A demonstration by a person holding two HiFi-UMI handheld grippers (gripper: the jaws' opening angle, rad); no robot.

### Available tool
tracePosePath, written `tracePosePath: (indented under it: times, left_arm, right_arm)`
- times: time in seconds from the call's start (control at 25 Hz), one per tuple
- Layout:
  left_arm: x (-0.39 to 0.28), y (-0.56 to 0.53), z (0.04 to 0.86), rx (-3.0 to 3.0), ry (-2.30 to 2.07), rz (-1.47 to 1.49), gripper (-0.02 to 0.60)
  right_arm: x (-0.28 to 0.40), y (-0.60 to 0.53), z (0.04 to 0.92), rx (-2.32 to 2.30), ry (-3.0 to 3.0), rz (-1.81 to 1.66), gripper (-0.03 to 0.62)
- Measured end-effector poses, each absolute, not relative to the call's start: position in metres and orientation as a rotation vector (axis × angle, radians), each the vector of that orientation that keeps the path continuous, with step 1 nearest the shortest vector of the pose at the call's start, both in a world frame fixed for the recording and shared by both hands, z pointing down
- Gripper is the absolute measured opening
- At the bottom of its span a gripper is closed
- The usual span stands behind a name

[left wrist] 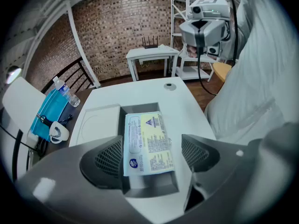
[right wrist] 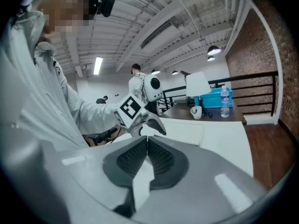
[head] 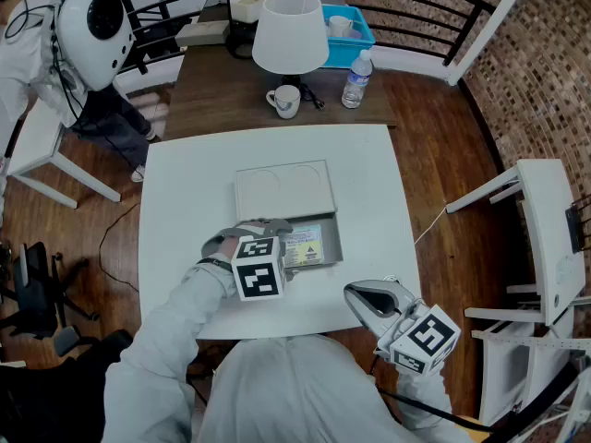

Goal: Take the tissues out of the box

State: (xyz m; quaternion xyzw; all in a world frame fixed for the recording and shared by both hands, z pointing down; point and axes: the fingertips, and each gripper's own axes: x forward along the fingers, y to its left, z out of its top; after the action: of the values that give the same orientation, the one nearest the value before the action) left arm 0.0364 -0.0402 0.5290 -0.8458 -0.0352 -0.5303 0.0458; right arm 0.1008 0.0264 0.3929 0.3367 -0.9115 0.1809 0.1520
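A shallow grey box [head: 331, 248] lies open on the white table [head: 185, 201], its flat white lid [head: 283, 190] turned back on the far side. A yellow and white tissue pack [head: 306, 245] lies inside. My left gripper [head: 266, 228] hovers over the box's left end. In the left gripper view its jaws stand open [left wrist: 149, 155], one mesh pad [left wrist: 110, 157] on each side of the pack [left wrist: 147, 141] without touching it. My right gripper [head: 366, 296] is shut and empty at the table's front right edge; its own view shows the pads pressed together [right wrist: 147, 148].
Beyond the table a dark desk carries a white lamp [head: 290, 30], a mug [head: 285, 101], a water bottle [head: 356, 78] and a blue bin [head: 355, 28]. A white chair [head: 545, 238] stands at the right. A person in a white helmet [head: 92, 26] is at the far left.
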Motion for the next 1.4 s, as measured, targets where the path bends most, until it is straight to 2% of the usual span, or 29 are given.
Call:
tracePosePath:
  times: [0.32, 0.56, 0.68, 0.92, 1.4]
  left_arm:
    - [0.056, -0.049, 0.558, -2.530, -0.135, -1.721, 0.391]
    - [0.059, -0.058, 0.563, -2.513, -0.140, -1.750, 0.391]
    - [0.059, -0.061, 0.559, -2.520, -0.143, -1.765, 0.415]
    - [0.062, -0.056, 0.571, -2.538, -0.187, -1.853, 0.425]
    - [0.048, -0.057, 0.562, -2.529, -0.146, -1.883, 0.351]
  right_arm:
    - [0.161, 0.032, 0.400, 1.136, -2.565, 0.562, 0.017]
    - [0.165, 0.037, 0.409, 1.127, -2.533, 0.563, 0.017]
    - [0.165, 0.036, 0.412, 1.103, -2.537, 0.570, 0.017]
    - [0.163, 0.037, 0.415, 1.067, -2.526, 0.557, 0.017]
    - [0.128, 0.034, 0.419, 0.854, -2.492, 0.491, 0.017]
